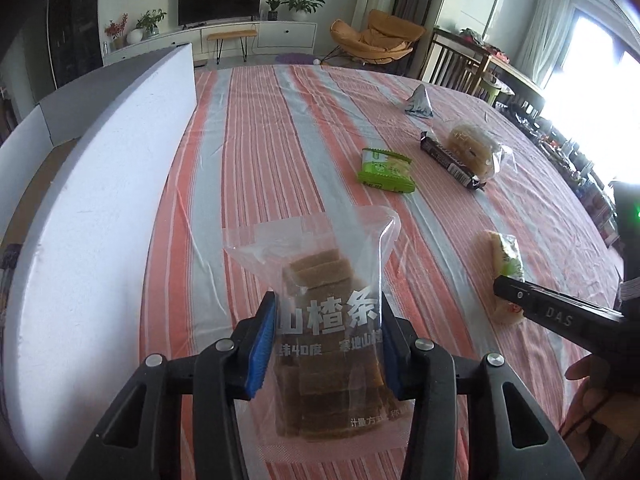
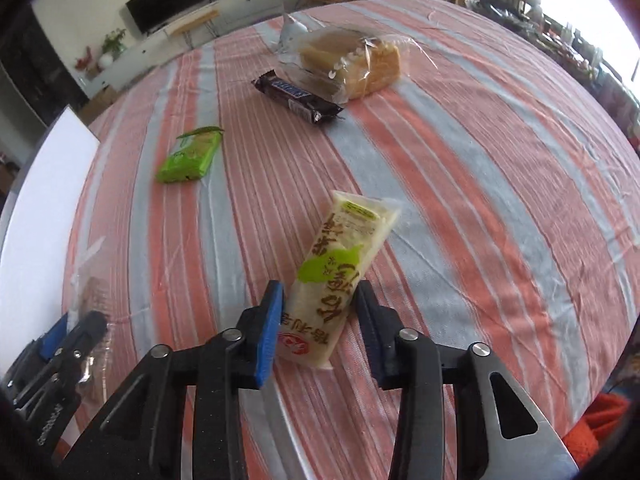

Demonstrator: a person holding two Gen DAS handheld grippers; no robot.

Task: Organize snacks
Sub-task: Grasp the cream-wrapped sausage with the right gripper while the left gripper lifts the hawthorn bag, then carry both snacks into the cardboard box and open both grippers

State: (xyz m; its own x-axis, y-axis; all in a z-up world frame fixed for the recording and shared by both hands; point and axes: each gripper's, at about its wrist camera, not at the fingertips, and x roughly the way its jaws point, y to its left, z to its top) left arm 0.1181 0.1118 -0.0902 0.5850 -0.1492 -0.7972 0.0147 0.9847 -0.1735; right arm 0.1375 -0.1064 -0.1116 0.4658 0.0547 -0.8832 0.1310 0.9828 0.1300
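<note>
Left wrist view: the left gripper (image 1: pixel 328 340) has its blue pads pressed against both sides of a clear bag of brown hawthorn strips (image 1: pixel 324 336), pinching it. The bag lies on the striped cloth of the bench (image 1: pixel 280 152), just right of a white foam board (image 1: pixel 112 184) that stands along the bench edge. Beyond the bag, well apart from it, lie a green wafer packet (image 1: pixel 385 171), a dark chocolate bar (image 1: pixel 451 160) and, touching the bar's far side, a bagged bread loaf (image 1: pixel 474 150). A small pyramid-shaped packet (image 1: pixel 420 101) sits farther back. To the right of the bag, the right gripper (image 1: pixel 512 292) reaches over a pale cake packet (image 1: pixel 505 268).

Right wrist view: the right gripper (image 2: pixel 318 320) straddles the near end of the pale cake packet (image 2: pixel 340 264). The left pad touches the wrapper; the right pad is close against it, but I cannot tell if it grips. The packet lies on the bench, well on this side of the chocolate bar (image 2: pixel 298 95), bread loaf (image 2: pixel 352 62) and green wafer packet (image 2: pixel 190 155). The left gripper (image 2: pixel 76 332) shows at the lower left with the clear bag (image 2: pixel 92 292).
</note>
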